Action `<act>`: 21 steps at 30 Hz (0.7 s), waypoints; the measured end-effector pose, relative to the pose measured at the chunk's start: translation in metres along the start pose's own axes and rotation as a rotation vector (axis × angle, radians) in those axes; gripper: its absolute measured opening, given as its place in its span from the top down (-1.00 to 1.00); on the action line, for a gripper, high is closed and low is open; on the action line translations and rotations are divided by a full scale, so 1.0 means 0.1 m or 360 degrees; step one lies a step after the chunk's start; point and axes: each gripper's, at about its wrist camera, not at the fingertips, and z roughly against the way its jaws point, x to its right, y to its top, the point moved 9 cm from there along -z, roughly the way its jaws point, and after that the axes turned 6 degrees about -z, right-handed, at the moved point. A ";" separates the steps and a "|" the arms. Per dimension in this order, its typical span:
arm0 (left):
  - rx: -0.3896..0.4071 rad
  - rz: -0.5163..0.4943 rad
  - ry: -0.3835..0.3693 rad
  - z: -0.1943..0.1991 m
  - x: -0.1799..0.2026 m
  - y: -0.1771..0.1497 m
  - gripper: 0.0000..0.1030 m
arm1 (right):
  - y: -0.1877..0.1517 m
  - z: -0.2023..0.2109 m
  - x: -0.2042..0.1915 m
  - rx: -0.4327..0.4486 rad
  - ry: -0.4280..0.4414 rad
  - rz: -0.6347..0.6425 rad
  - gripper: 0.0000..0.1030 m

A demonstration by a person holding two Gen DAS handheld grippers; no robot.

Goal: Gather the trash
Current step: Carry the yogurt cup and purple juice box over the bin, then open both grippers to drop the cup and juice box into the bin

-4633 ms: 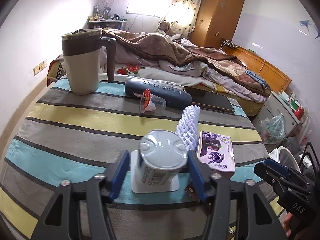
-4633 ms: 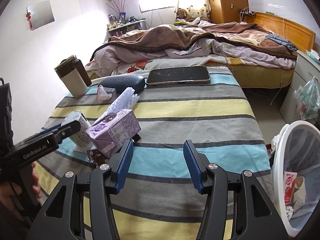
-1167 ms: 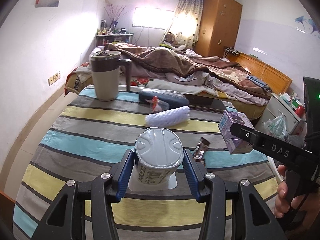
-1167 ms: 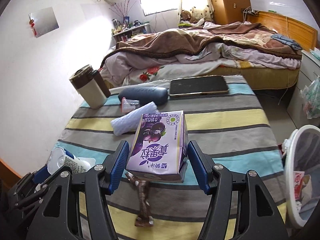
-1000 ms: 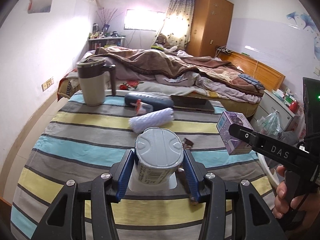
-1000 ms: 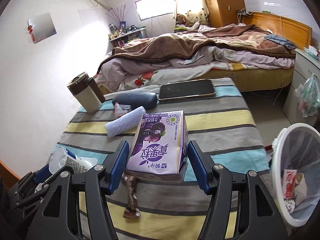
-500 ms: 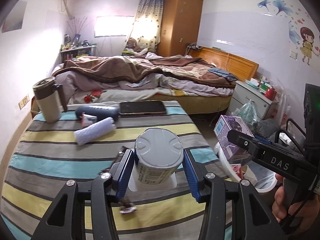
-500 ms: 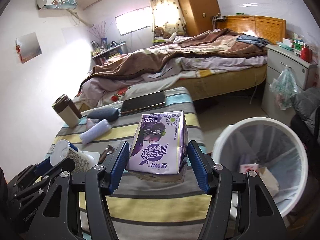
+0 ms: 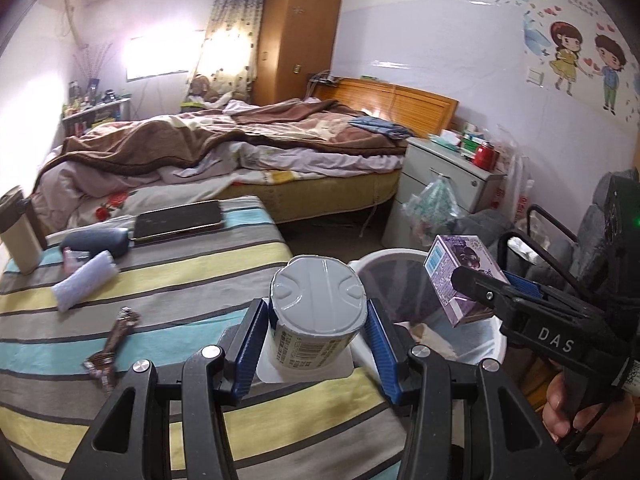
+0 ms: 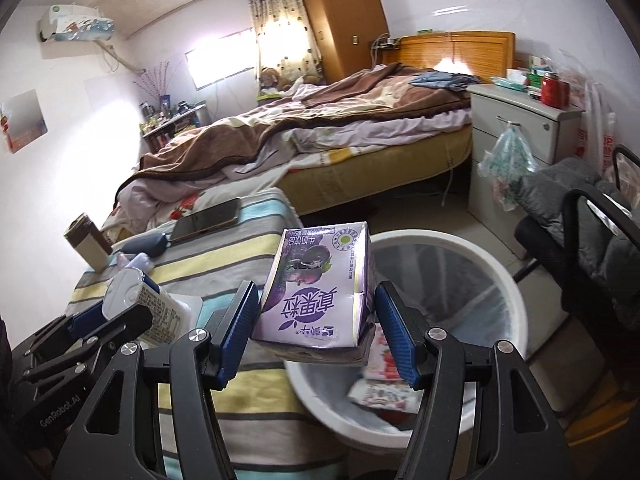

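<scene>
Now my left gripper has its fingers clamped on a sealed yogurt cup, lid facing away, carried above the striped surface edge with the white wastebasket at one o'clock. My right gripper pinches a purple milk carton by its sides, held over the wastebasket rim so it can drop in. From the left view alone I see a brown wrapper and foam fruit sleeve at ten o'clock, not yet collected; only the right view shows discarded packets inside the wastebasket.
</scene>
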 end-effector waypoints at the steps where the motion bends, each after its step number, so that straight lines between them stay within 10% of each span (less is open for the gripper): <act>1: -0.0003 -0.0013 -0.0018 -0.03 0.08 0.01 0.03 | 0.00 0.00 0.10 -0.0001 -0.0041 -0.0004 -0.21; 21: -0.0182 -0.0133 -0.0172 -0.73 0.83 -0.10 0.03 | -0.25 -0.22 0.86 -0.0204 -0.0228 -0.0065 -0.21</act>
